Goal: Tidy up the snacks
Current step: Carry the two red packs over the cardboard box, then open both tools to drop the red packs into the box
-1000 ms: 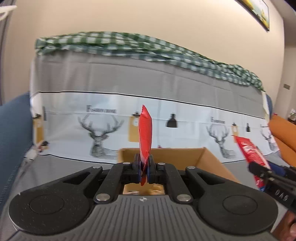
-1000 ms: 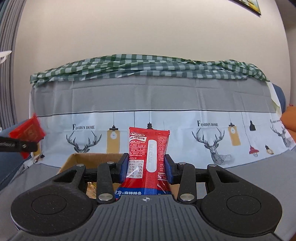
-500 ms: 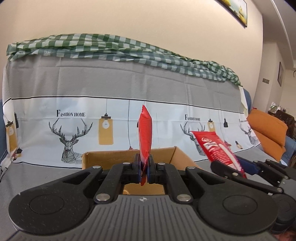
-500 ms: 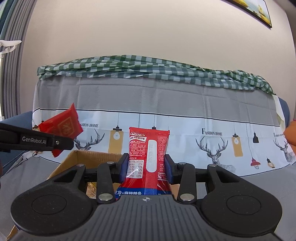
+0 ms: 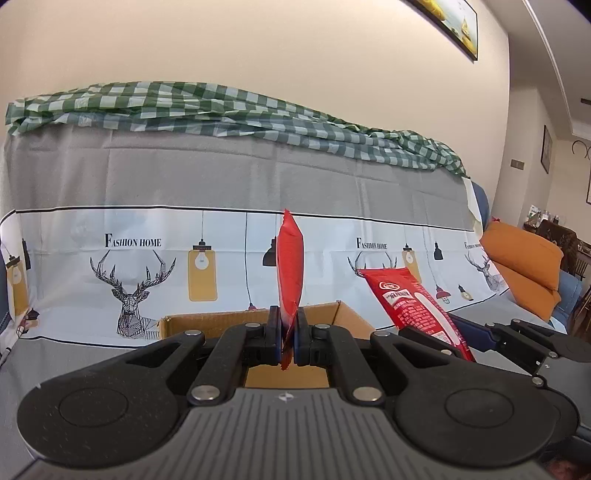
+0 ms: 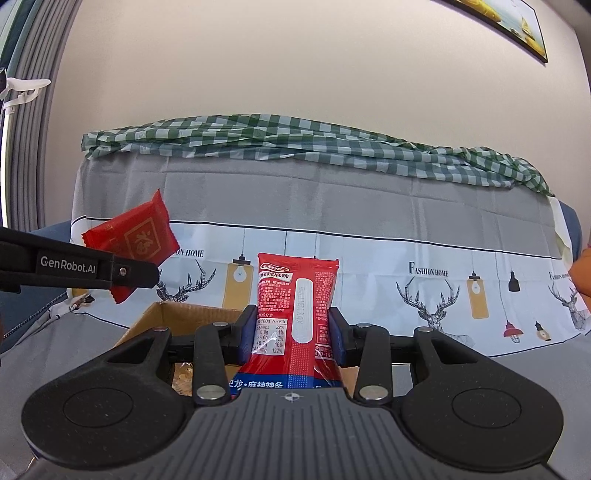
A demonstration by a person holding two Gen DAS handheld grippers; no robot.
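Observation:
My left gripper (image 5: 287, 338) is shut on a small red snack packet (image 5: 290, 266), held edge-on and upright above the open cardboard box (image 5: 207, 320). The same packet (image 6: 133, 240), with a gold character on it, shows at the left of the right wrist view, pinched at the tip of the left gripper (image 6: 138, 273). My right gripper (image 6: 291, 338) is shut on a long red snack bag (image 6: 297, 314) with white printed text, standing upright over the box (image 6: 184, 314). That bag (image 5: 410, 302) leans at the right of the left wrist view.
A sofa under a grey cover (image 5: 221, 177) with deer and lamp prints fills the background, with a green checked cloth (image 6: 295, 140) along its top. An orange cushion (image 5: 524, 266) lies at the far right. A framed picture (image 6: 517, 29) hangs on the wall.
The left gripper has swung right with its packet, now nearer the right gripper and over the box. The right gripper has barely shifted.

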